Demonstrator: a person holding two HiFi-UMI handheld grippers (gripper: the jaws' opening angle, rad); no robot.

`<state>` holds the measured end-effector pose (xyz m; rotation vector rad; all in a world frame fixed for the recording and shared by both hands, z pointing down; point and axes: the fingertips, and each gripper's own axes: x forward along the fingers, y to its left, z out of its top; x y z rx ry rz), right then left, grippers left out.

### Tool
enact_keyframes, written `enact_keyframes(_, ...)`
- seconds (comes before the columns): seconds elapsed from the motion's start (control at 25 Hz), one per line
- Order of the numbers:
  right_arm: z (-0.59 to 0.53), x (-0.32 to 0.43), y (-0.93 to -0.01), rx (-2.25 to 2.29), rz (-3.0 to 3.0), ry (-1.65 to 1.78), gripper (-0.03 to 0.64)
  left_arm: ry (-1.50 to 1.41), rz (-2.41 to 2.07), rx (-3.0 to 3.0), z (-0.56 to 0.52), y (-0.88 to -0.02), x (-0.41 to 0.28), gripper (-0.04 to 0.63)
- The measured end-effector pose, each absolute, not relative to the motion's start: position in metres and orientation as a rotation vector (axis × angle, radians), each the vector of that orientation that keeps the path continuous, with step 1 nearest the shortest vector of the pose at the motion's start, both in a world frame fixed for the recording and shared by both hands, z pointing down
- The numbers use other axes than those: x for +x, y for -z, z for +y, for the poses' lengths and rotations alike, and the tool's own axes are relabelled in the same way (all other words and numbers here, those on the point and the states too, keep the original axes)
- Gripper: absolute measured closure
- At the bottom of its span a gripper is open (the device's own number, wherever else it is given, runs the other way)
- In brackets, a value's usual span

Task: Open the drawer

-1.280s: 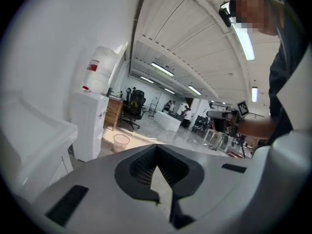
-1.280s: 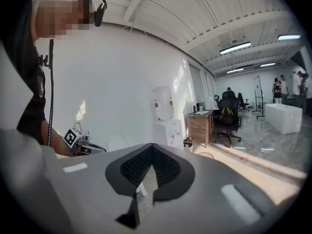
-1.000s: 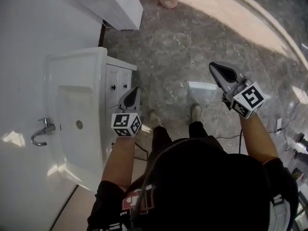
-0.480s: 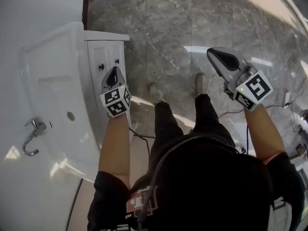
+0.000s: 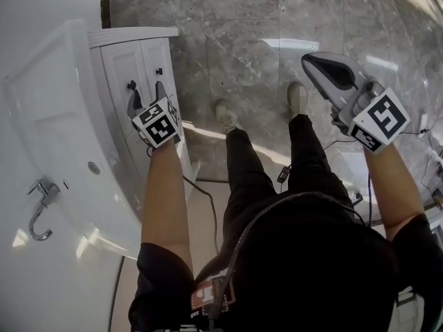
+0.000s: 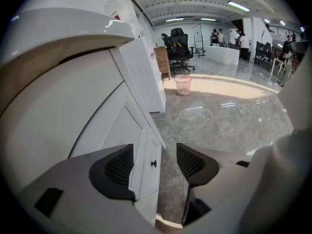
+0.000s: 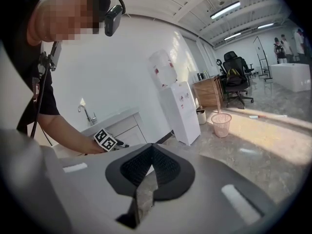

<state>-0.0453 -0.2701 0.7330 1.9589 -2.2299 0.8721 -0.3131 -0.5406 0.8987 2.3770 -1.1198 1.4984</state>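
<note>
A white vanity cabinet (image 5: 128, 61) stands under the basin at the left of the head view, its two fronts closed, each with a small black knob (image 5: 131, 85). My left gripper (image 5: 147, 97) points down at those fronts, close to the knobs. Its jaws are opening and hold nothing. In the left gripper view one knob (image 6: 153, 164) shows in the gap of the left gripper (image 6: 155, 149), still beyond the pads and untouched. My right gripper (image 5: 325, 68) hangs over the marble floor to the right, far from the cabinet. The right gripper (image 7: 152, 149) is shut and empty.
The basin (image 5: 52, 126) with a chrome tap (image 5: 38, 206) overhangs the cabinet. My shoes (image 5: 225, 115) and a floor cable (image 5: 204, 206) lie below. A tall white unit (image 6: 146, 72), a pink waste basket (image 6: 183, 84) and an office chair (image 6: 179, 45) stand farther off.
Both grippers have sunk. The left one moved down in front of the cabinet and its jaws went from shut to open. The right one stayed shut.
</note>
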Motion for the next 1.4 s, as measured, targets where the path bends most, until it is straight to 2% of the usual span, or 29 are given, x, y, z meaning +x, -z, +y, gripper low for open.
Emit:
enact_keyframes(0.36,-0.264,-0.057,-0.768,1.938,-2.235,-0.956,0.618,-1.721,-1.197,2.371,-0.563,-0.931,-0.321,0.263)
enact_keyframes(1.04,-0.255,-0.063,-0.795,1.922,-2.227,-1.030,0.618,-1.970,-1.133,2.262,-0.595,-0.963,-0.329,0.261)
enact_keyframes(1.4,-0.257,-0.061,-0.796,1.936,-2.224,-1.039,0.618,-1.859,-1.137,2.176,-0.599,-0.958,-0.326,0.284)
